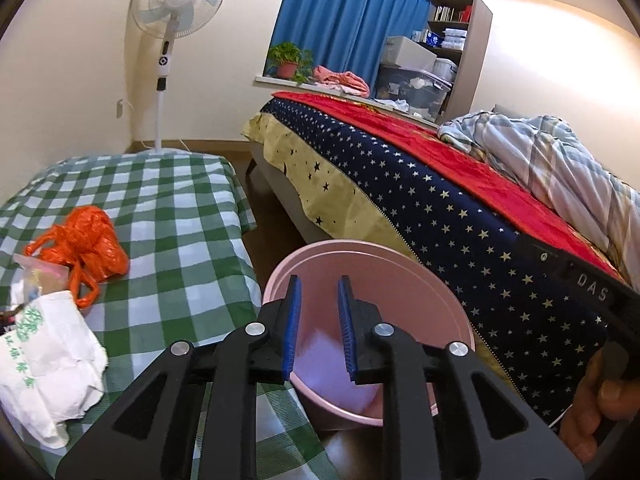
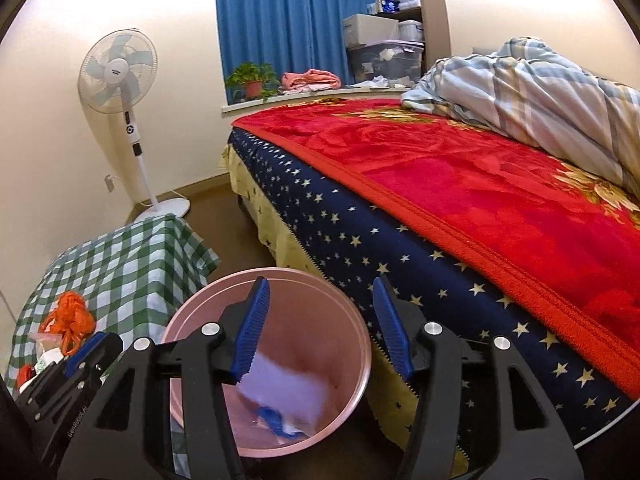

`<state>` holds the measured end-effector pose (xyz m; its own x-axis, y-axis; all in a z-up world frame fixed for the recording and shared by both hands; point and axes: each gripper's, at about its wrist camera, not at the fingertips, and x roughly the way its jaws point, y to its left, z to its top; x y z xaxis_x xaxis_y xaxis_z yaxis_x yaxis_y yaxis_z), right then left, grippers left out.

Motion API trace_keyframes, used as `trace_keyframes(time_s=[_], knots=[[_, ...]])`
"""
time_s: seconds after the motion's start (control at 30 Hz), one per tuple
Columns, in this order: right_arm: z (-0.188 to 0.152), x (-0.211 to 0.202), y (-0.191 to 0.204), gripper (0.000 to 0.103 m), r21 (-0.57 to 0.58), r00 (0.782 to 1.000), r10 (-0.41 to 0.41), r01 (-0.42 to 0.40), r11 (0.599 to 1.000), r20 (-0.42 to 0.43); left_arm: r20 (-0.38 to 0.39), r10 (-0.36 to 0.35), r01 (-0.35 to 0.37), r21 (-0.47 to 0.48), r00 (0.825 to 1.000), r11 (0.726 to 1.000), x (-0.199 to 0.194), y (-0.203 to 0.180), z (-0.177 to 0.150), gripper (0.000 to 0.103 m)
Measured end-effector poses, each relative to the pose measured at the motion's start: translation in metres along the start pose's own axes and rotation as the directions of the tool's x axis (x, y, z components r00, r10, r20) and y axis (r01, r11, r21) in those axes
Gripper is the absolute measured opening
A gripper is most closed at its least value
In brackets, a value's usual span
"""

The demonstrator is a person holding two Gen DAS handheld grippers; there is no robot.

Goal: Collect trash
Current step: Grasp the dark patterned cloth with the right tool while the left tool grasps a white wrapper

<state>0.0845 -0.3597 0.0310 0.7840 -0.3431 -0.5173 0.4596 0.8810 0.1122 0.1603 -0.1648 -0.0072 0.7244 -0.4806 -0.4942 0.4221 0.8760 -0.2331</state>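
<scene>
— Between checked table [image 1: 168, 216] and bed [image 1: 460, 232], the pink bin [image 1: 440, 304] stands upright, mouth up, white paper [image 2: 288, 388] inside.
— Grippers?
— Left gripper [image 1: 319, 320] slightly parted, right gripper [image 2: 320, 324] wide; both empty above it. Orange bag [image 1: 86, 246] lies crumpled on the table, clear of its edge.

fan [image 1: 176, 0] by wall | blue curtain [image 1: 344, 12] | potted plant [image 1: 289, 60] on sill | bed [image 2: 480, 184], red blanket

— Colours here? A pink bin [image 2: 224, 308], white paper [image 2: 288, 388] inside; a green-and-white checked counter [image 1: 168, 216].

— An orange bag [image 1: 80, 248], a red blanket [image 2: 500, 192], a star-dotted navy mattress [image 1: 440, 216], blue curtains [image 1: 344, 16].
</scene>
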Motion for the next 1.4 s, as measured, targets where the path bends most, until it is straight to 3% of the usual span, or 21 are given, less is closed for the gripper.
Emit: trace_keyframes(time_s=[0.5,0.73,0.93,1.07,1.27,1.4], knots=[[-0.008,-0.026,0.019,0.055,-0.052,0.993,0.115,-0.114,0.992,0.009,0.060,0.067,-0.067,-0.007,0.996,0.998,-0.055,0.020,0.006,0.019],[-0.012,-0.034,0.031,0.055,-0.079,0.984,0.181,-0.179,0.981,0.009,0.065,0.132,-0.130,-0.030,0.989,0.991,-0.078,0.043,0.000,0.019],[-0.019,-0.032,0.051,0.072,-0.103,0.970,0.242,-0.242,0.965,-0.012,0.055,0.199,-0.194,-0.081,0.978,0.978,-0.090,0.072,-0.008,0.019],[-0.028,-0.030,0.069,0.086,-0.133,0.956,0.293,-0.294,0.947,-0.029,0.039,0.254,-0.247,-0.138,0.966,0.959,-0.095,0.096,-0.014,0.019],[-0.037,-0.023,0.093,0.088,-0.149,0.931,0.361,-0.366,0.919,-0.061,0.030,0.363,-0.349,-0.216,0.931,0.912,-0.104,0.128,-0.021,0.019],[-0.044,-0.020,0.110,0.088,-0.139,0.894,0.438,-0.448,0.883,-0.100,0.015,0.433,-0.412,-0.281,0.901,0.867,-0.109,0.151,-0.027,0.019]])
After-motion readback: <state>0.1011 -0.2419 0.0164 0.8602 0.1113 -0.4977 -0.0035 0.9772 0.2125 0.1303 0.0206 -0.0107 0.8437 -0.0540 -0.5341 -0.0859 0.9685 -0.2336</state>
